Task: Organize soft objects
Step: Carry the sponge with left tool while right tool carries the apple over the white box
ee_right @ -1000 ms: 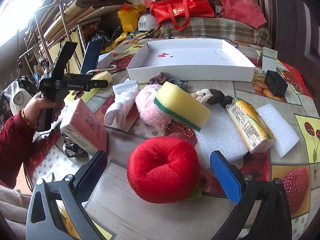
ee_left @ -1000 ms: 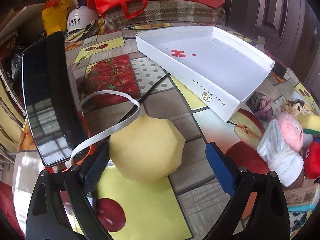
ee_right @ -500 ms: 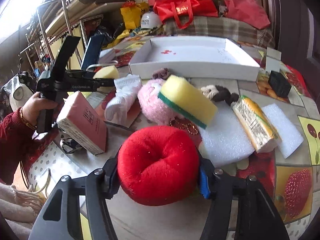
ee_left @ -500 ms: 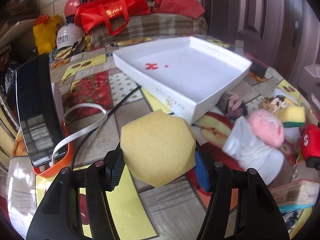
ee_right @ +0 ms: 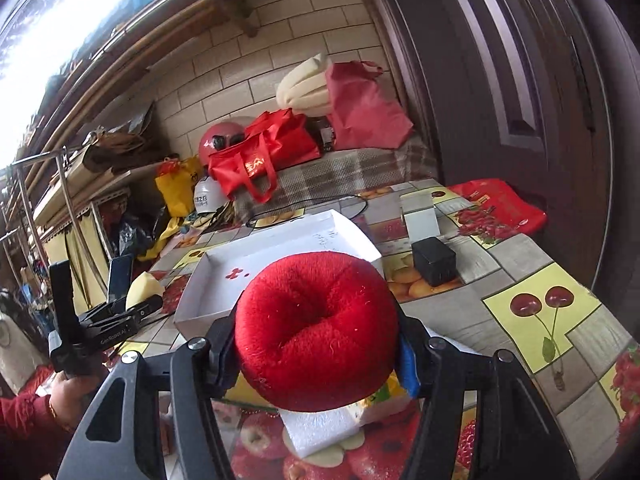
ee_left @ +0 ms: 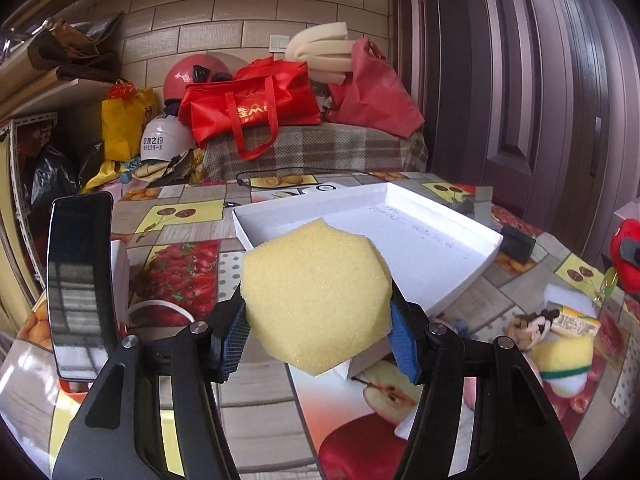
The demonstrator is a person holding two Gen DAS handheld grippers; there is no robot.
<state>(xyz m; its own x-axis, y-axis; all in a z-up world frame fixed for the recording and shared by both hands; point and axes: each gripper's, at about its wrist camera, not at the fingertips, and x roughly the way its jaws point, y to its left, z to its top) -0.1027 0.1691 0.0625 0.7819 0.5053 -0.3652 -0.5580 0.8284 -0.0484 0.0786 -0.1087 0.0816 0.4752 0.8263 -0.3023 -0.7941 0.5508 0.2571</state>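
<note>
My left gripper (ee_left: 318, 338) is shut on a yellow hexagonal sponge (ee_left: 316, 294), lifted off the table in front of the white box (ee_left: 476, 268). My right gripper (ee_right: 318, 354) is shut on a red plush apple (ee_right: 316, 330), also raised, with the white box (ee_right: 192, 304) beyond it. In the right wrist view the left gripper (ee_right: 144, 306) shows at the left with the yellow sponge (ee_right: 142, 286), held by a hand in a red sleeve (ee_right: 24, 428). The red plush (ee_left: 622, 254) peeks in at the right edge of the left wrist view.
A phone (ee_left: 78, 280) stands left of the box. A yellow-green sponge (ee_left: 562, 360), a brown knot toy (ee_left: 530, 322) and white foam (ee_right: 320, 426) lie on the fruit-pattern table. A black block (ee_right: 434, 260) sits right of the box. Bags and helmets (ee_left: 248, 110) pile up behind.
Both grippers closed on their objects, the left on the yellow sponge and the right on the red plush, then lifted them off the table and tilted up toward the white box.
</note>
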